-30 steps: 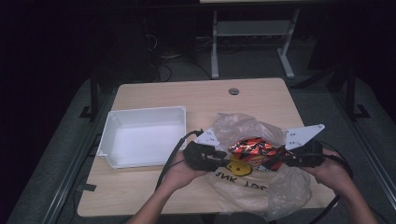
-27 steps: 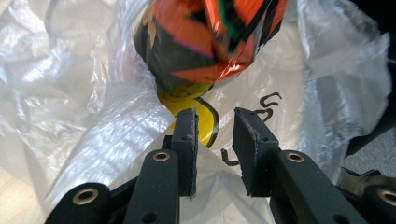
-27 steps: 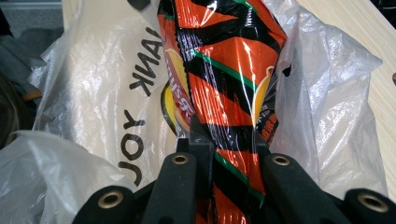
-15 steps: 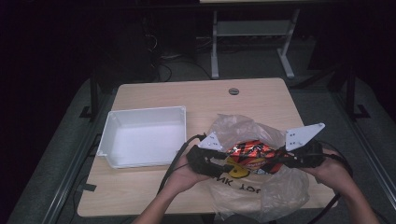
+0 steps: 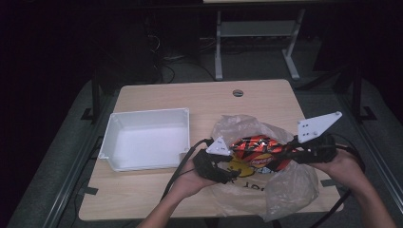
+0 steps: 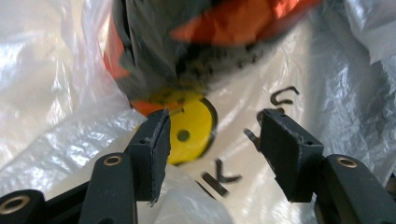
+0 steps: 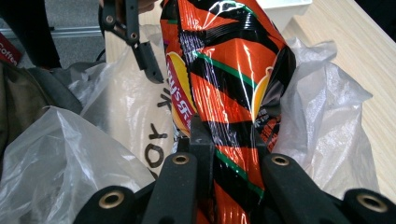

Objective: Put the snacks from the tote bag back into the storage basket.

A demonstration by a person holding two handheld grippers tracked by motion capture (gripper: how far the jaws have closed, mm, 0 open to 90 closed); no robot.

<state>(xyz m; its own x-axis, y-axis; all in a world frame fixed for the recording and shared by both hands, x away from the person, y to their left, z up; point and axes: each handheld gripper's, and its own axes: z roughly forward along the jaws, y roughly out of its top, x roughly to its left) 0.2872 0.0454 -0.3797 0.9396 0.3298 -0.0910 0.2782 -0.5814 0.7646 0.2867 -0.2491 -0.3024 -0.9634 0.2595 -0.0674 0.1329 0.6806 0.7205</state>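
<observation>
Clamping an orange-black snack bag, right hand-held gripper, bag lettering unreadable.

A dim lab recording bay

We see a bare wooden tabletop, loose floor cables, a metal stand and grey carpet behind.

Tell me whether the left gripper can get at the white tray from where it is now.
Probably yes. The left gripper has open jaws holding nothing, which have just been opening. It sits by the plastic bag. The white tray lies beside that hand with bare table around it. The right gripper grips the snack bag.
</observation>
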